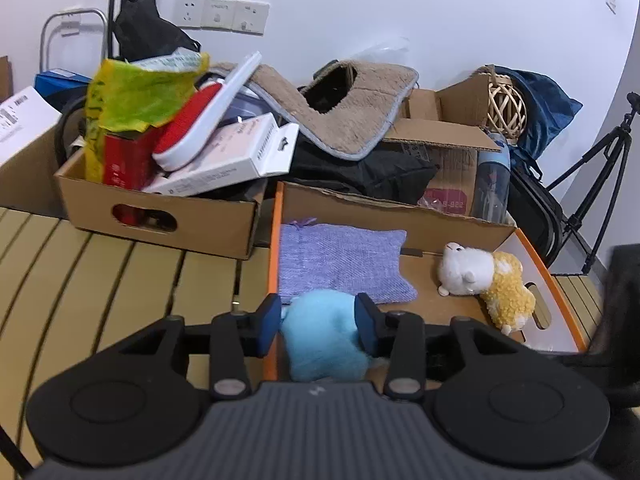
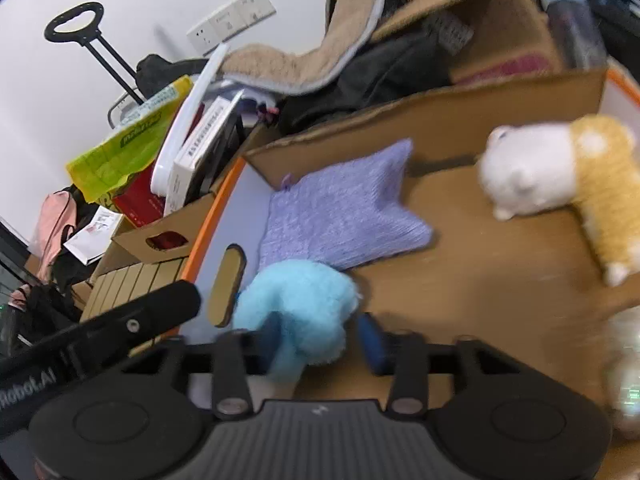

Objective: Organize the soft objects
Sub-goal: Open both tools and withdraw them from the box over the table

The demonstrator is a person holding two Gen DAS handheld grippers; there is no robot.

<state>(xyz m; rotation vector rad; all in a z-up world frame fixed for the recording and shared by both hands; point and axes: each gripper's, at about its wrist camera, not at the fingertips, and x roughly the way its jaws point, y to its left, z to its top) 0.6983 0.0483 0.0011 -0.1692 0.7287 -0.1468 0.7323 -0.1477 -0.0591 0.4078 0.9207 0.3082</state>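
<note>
Blue fluff fills the space closest to both cameras. It is one soft blue toy (image 1: pixel 320 336), and it sits at the near edge of the low cardboard tray (image 1: pixel 560 280) with the orange rim. The left gripper (image 1: pixel 318 322) has a finger on each side of the toy. Its pads look like they touch the fluff, but I cannot tell if they are squeezing it or letting it go. The right gripper (image 2: pixel 324 338) is spread wider. Its left finger is hidden in the fluff, and its right finger (image 2: pixel 372 344) stands clear of the toy with a gap you can see.

So this toy looks as good as put away. I think it just needs to be let go, and then both grippers can pull back.

A little further in lies one purple knitted pouch (image 1: pixel 340 264), flat on the tray floor, with the blue toy just in front of it. Off to the right lies one white and yellow plush animal (image 1: pixel 484 284) on its side, well apart from the pouch.

That makes three soft things in the tray: one blue, one purple, one white and yellow.

Beyond the tray, on the slatted tabletop (image 1: pixel 100 276), stands a brown box (image 1: pixel 160 208) full of packets and a red shoe. One tan fuzzy mat (image 1: pixel 336 112) hangs over the pile behind. It is soft too, so it may still need sorting, but I cannot be sure.
</note>
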